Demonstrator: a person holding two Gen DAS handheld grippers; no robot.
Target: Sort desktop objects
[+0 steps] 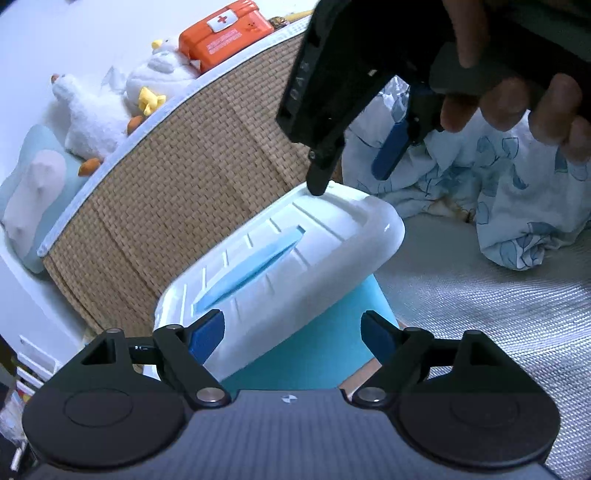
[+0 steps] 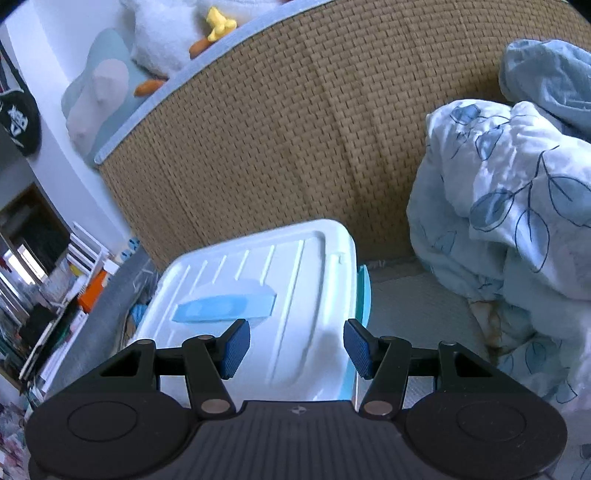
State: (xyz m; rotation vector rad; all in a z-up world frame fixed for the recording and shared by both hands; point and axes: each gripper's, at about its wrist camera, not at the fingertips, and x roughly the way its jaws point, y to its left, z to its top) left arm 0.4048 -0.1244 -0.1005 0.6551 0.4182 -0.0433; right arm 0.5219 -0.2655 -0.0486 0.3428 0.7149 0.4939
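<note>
A storage box with a white lid (image 1: 295, 254) and a turquoise body (image 1: 325, 347) stands on the bed; a light blue handle (image 1: 251, 269) lies recessed in the lid. My left gripper (image 1: 291, 336) is open, its blue pads to either side of the near end of the box. In the right wrist view the same lid (image 2: 266, 295) lies just ahead of my right gripper (image 2: 295, 347), which is open and empty above it. The right gripper (image 1: 354, 162) also shows in the left wrist view, one tip touching the lid's far edge.
A woven rattan headboard (image 1: 177, 166) rises behind the box, with plush ducks (image 1: 99, 107) and an orange first-aid case (image 1: 225, 33) on its ledge. A crumpled leaf-print duvet (image 2: 517, 206) lies to the right. A cluttered shelf (image 2: 48, 295) is at left.
</note>
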